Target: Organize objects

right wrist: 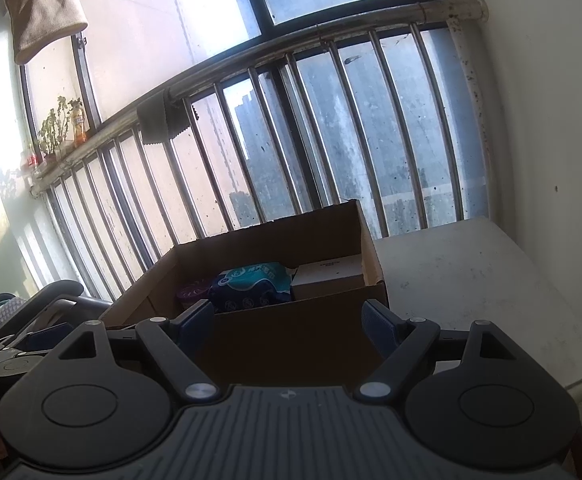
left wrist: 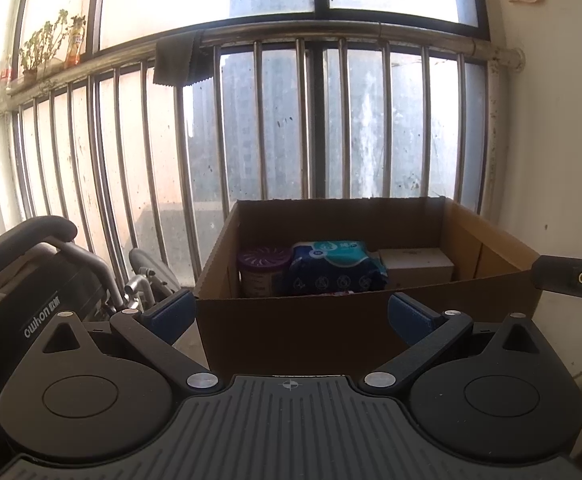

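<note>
- A white worktop (right wrist: 471, 280) is seen against a pale wall, in front of a barred window (left wrist: 291, 128); a dark cloth (left wrist: 179, 60) is draped over the top rail, and potted plants (left wrist: 45, 46) are lined up on the sill at far left.
- A folded wheelchair (left wrist: 31, 280) is parked to the left of the worktop.
- One open cardboard box (left wrist: 331, 320) is set on the worktop, close to the window bars.
- Three things are counted inside it, in a row along the far side: one purple-lidded tub (left wrist: 263, 272), one blue tissue pack (left wrist: 331, 268) in the middle, one white carton (left wrist: 415, 266) at the right (anything lower is hidden by the near wall).
- The left gripper (left wrist: 291, 316) is held level before the box's near wall, jaws spread wide, nothing between them.
- The right gripper (right wrist: 287, 326) is tilted, jaws likewise apart and empty, just short of the box.
</note>
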Tool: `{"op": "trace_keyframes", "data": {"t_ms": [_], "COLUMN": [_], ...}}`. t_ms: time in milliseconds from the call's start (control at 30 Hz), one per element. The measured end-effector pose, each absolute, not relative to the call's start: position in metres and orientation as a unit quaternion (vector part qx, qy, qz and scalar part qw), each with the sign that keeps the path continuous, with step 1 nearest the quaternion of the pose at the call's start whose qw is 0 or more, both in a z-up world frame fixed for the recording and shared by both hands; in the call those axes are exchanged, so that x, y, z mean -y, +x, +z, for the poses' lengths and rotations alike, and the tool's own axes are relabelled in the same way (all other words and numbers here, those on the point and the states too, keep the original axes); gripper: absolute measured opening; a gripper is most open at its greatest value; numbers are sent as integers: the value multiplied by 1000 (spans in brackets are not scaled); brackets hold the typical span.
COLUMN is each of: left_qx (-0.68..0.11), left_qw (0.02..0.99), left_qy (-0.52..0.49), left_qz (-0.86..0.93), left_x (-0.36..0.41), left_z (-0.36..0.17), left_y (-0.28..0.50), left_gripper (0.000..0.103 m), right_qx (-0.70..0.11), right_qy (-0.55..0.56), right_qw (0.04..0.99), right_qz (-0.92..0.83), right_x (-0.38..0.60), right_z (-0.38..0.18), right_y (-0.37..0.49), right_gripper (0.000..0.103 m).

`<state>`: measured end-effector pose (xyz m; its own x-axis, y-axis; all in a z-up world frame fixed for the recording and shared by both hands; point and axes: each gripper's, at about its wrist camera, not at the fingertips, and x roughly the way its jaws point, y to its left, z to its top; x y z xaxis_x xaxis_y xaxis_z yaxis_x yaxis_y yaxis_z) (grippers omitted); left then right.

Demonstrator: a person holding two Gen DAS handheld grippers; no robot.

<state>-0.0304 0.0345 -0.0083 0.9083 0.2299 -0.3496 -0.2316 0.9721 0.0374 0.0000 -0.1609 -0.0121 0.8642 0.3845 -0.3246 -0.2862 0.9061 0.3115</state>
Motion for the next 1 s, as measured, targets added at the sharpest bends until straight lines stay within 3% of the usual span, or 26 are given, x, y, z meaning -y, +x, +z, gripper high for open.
{"op": "trace_keyframes", "data": {"t_ms": [1000], "left_qx": [-172], "left_qw": [978], "left_qy": [-14], "left_qz": [115], "left_x": [-41], "left_z": [-6], "left_y": [-34], "left_gripper": [103], "right_qx": [-189], "right_qy": [119], "right_qw": [957], "right_qz": [183], "right_x": [154], "right_z": [-9], "right_y": [-1], "right_gripper": [84]}}
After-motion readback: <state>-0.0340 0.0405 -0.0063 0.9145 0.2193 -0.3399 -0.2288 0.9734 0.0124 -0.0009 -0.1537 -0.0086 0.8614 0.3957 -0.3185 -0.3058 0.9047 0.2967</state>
